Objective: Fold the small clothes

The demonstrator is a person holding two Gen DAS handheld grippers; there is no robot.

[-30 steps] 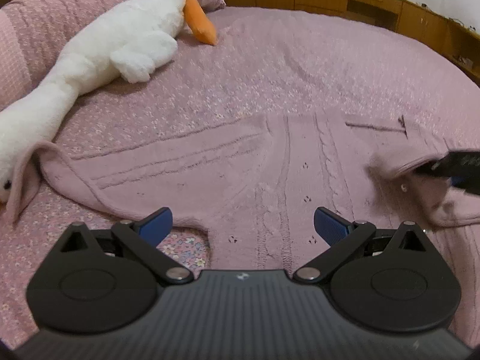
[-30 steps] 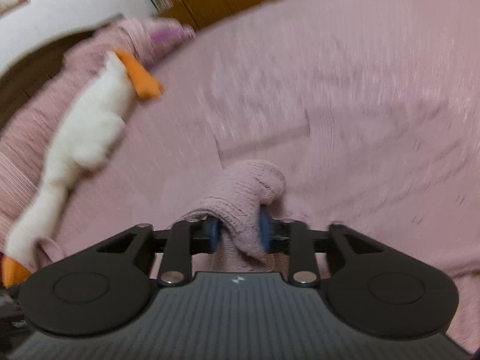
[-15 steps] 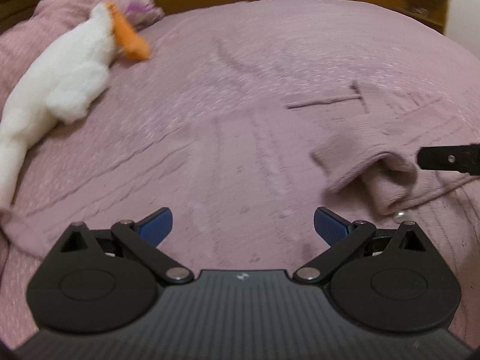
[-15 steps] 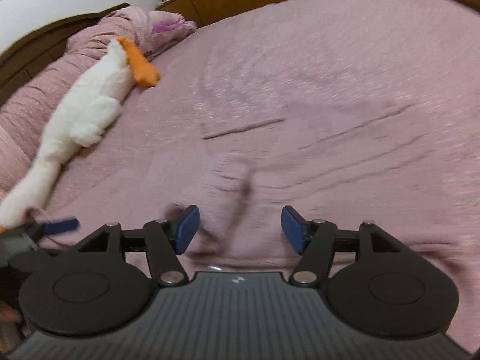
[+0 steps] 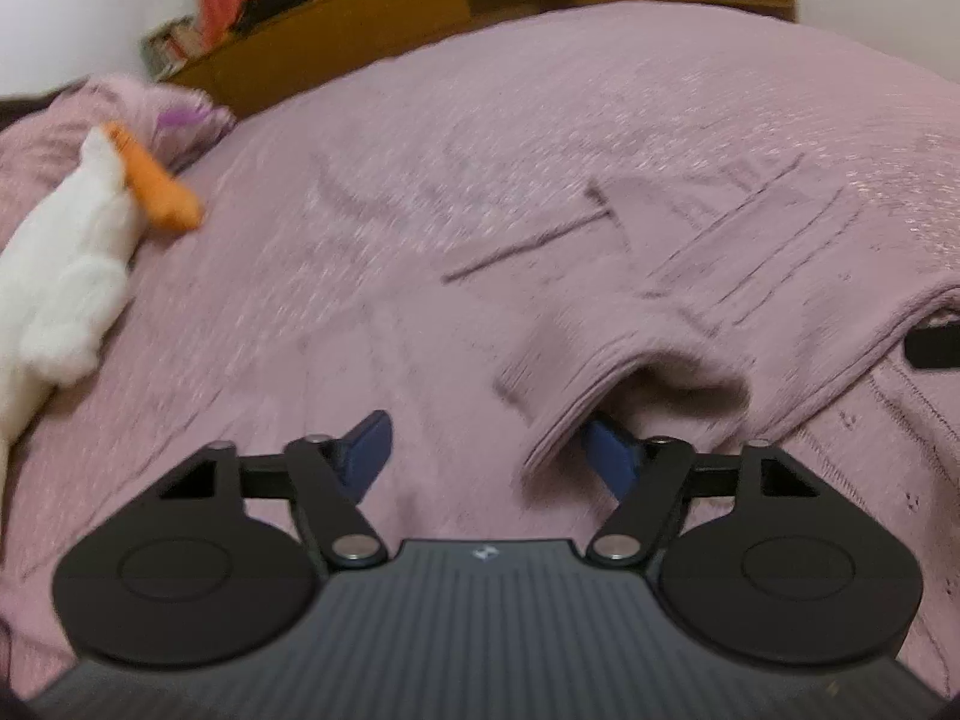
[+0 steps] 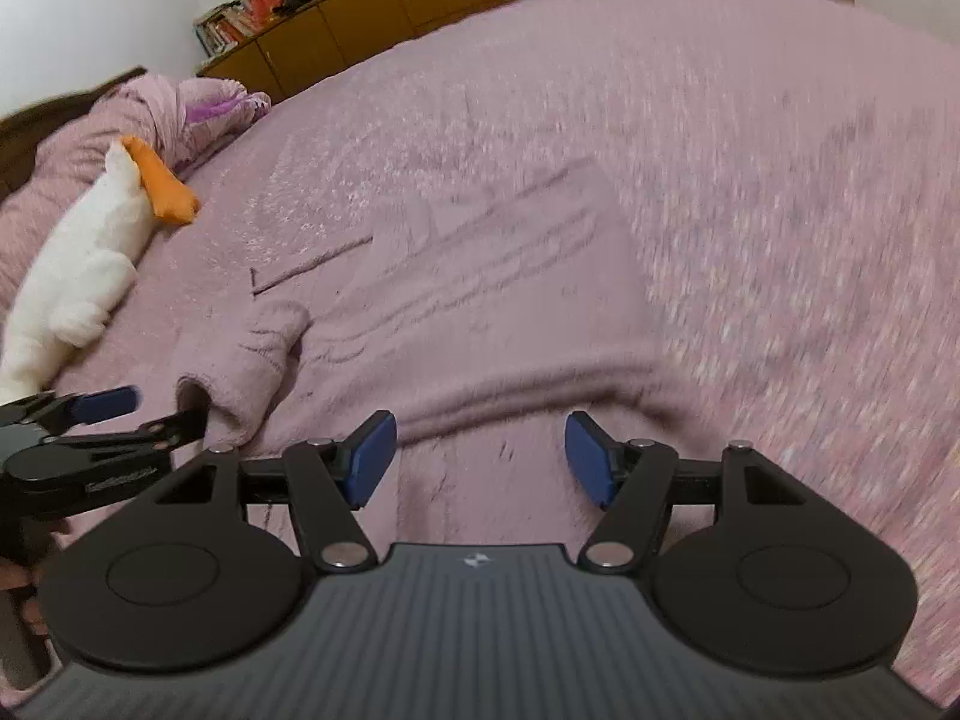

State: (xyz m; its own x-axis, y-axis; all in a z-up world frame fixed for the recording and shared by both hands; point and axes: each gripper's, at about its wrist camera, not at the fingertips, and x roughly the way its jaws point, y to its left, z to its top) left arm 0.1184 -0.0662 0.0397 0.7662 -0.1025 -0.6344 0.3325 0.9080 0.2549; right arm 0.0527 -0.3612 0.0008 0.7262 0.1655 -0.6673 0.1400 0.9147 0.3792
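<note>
left wrist view: pink cable-knit sweater (image 5: pixel 720 276) lies on the pink bedspread (image 5: pixel 480 120), its sleeve cuff (image 5: pixel 606 384) now folded inward. right gripper (image 6: pixel 480 456), clamped on that cuff a second ago, has released it; left gripper (image 5: pixel 486 456), also open, straddles the cuff edge, poised for regrasp.

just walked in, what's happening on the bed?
A person with two handheld grippers is folding a pink knit sweater spread on the pink bedspread. The left gripper is open, one finger tucked under the folded-over sleeve cuff. The right gripper is open over the sweater's near edge, gripping nothing. A white plush goose lies off to the side.
</note>
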